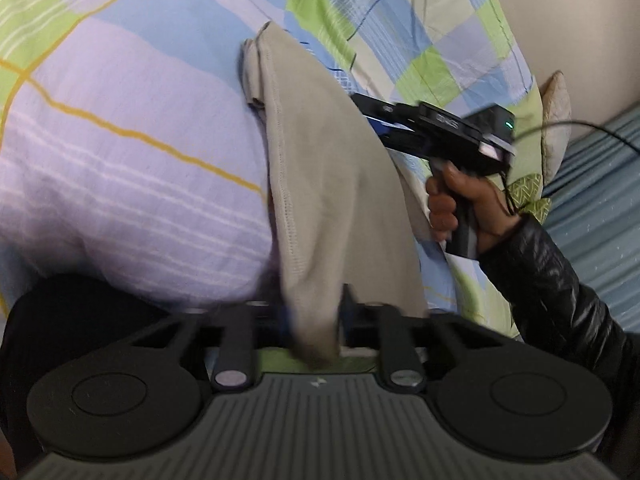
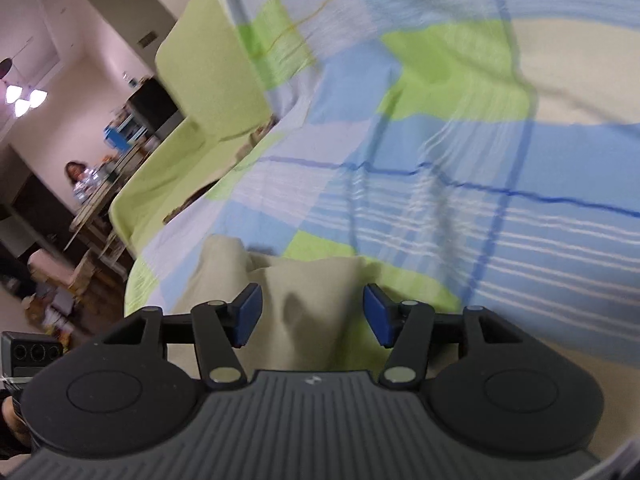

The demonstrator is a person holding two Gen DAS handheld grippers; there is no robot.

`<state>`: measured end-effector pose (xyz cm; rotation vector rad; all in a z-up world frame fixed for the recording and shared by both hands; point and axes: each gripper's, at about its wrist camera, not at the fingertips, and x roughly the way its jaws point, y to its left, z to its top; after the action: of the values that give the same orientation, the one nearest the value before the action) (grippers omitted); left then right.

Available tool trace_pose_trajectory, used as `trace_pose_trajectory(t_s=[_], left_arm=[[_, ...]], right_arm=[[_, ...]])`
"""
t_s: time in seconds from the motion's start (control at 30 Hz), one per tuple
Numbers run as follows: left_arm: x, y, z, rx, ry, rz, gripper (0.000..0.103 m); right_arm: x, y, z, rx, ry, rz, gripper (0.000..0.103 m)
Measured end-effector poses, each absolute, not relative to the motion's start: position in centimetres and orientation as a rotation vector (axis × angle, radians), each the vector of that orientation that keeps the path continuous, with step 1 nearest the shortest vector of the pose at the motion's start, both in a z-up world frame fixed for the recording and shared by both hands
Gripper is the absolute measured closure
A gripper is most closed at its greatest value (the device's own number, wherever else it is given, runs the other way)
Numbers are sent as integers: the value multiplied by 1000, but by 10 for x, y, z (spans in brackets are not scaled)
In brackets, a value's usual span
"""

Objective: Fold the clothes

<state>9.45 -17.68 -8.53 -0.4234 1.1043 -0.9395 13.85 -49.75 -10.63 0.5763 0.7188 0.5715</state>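
Observation:
A beige garment (image 1: 320, 184) hangs over the checked blue, green and lilac bedspread (image 1: 120, 140). My left gripper (image 1: 316, 320) is shut on its near end, and the cloth covers the pads. From there it stretches away and up to a bunched far end. A hand (image 1: 452, 200) in a black sleeve holds my right gripper (image 1: 370, 116) just right of the garment, tips against its edge. In the right wrist view, my right gripper (image 2: 314, 314) is open. Its blue pads (image 2: 250, 312) stand on either side of a beige fold (image 2: 304, 304) lying on the bedspread (image 2: 480, 200).
A pale cushion (image 1: 556, 120) leans at the bed's right edge beside a blue striped surface (image 1: 600, 208). A black cable (image 1: 580, 128) trails from the right gripper. Left of the bed is a room with a seated person (image 2: 80, 180), a table and a ceiling lamp (image 2: 20, 96).

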Motion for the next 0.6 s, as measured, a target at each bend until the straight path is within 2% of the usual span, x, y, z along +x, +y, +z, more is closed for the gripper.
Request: trace_pose_trajectory(t_s=[0.03,0.07,0.3,0.47,0.6], left_arm=[[94,-177,-82,-409,1094,-949,96],[93,-177,-79,-395,1083,-958,97],[133,-219,-39,-178,1044,-1139,98],[177,-264,-4,25,1019,-1301,98],[208,-312,7,203,1034,-1433,98]], right_arm=[[141,-497,-108,601,721,566,86],[142,-499,-109,623,721,560,94],[94,-532,-88,755,553,471,95],[-17,-580,-63,814,348,134,95],[-125,-570,-84,921,256,-147,95]])
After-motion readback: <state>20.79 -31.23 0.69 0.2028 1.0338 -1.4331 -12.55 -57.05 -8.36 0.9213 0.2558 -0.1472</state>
